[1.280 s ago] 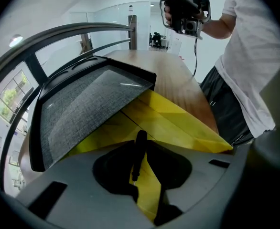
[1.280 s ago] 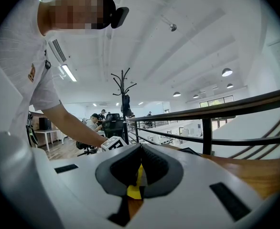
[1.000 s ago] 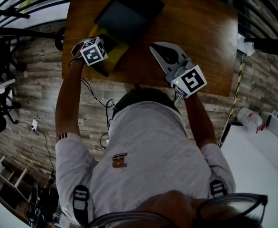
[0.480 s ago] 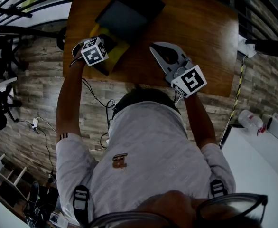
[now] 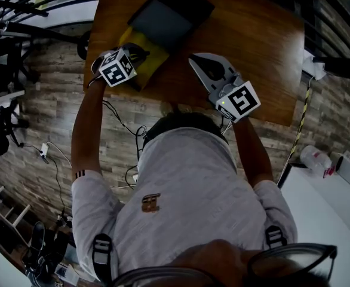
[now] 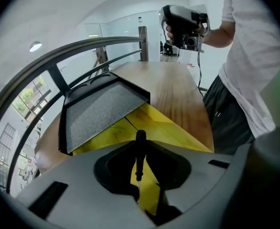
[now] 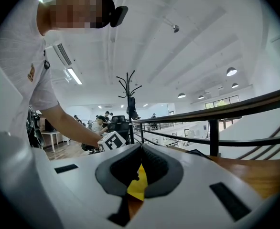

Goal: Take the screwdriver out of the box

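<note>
Wooden table [image 5: 252,52] on plank floor [image 5: 43,118], metal railing [image 7: 274,99]

place: open-plan office, upper level probably | giveaway: people [image 7: 100,123] are being seen sitting at desks [image 7: 45,134] in the back | a coat stand [image 7: 129,87] is being lit by ceiling lights [image 7: 231,71] | wooden table [image 5: 252,46] is being fenced by a black railing [image 7: 216,116] | plank floor [image 5: 49,118] is being crossed by cables [image 5: 118,121]

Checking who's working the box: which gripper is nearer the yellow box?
Left. The left gripper is over the near corner of the yellow box, holding the screwdriver; the right gripper hangs apart, over bare table to its right.
</note>
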`<state>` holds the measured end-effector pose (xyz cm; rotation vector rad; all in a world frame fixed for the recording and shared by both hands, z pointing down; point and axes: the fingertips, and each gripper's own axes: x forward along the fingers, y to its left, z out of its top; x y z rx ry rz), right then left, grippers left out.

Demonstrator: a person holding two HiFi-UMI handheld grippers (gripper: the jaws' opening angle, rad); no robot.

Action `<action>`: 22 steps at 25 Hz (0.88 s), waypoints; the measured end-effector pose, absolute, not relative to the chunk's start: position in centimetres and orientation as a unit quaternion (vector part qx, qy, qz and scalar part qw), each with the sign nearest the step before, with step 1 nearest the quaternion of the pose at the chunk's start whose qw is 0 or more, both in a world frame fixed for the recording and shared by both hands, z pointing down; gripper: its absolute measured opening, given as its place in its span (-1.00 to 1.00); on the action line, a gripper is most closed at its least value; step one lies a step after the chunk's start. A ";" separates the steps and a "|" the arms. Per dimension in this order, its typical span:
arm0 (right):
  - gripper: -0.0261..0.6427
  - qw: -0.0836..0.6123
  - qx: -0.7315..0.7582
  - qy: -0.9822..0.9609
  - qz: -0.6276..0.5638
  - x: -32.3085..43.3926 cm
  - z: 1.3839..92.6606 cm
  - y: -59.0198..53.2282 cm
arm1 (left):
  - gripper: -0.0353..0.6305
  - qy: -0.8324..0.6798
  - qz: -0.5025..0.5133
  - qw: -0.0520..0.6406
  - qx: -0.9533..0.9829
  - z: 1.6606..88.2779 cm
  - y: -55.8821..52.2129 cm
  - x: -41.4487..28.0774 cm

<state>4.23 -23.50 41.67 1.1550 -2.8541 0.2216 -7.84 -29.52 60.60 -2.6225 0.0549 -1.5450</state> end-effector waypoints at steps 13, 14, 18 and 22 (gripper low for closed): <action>-0.83 0.018 0.348 -0.936 0.056 2.5 39.9 -21.2 | -0.65 0.119 -0.398 0.065 -0.908 53.3 -27.7 -7.3; -0.83 0.018 0.346 -0.936 0.055 2.3 39.9 -21.1 | -0.65 0.129 -0.385 0.065 -0.911 52.7 -27.7 -7.3; -0.83 0.014 0.338 -0.940 0.050 1.6 39.5 -20.8 | -0.65 0.168 -0.335 0.062 -0.925 50.4 -27.5 -7.5; -0.83 0.011 0.333 -0.942 0.048 1.4 39.0 -20.2 | -0.65 0.202 -0.279 0.053 -0.937 47.8 -26.8 -7.1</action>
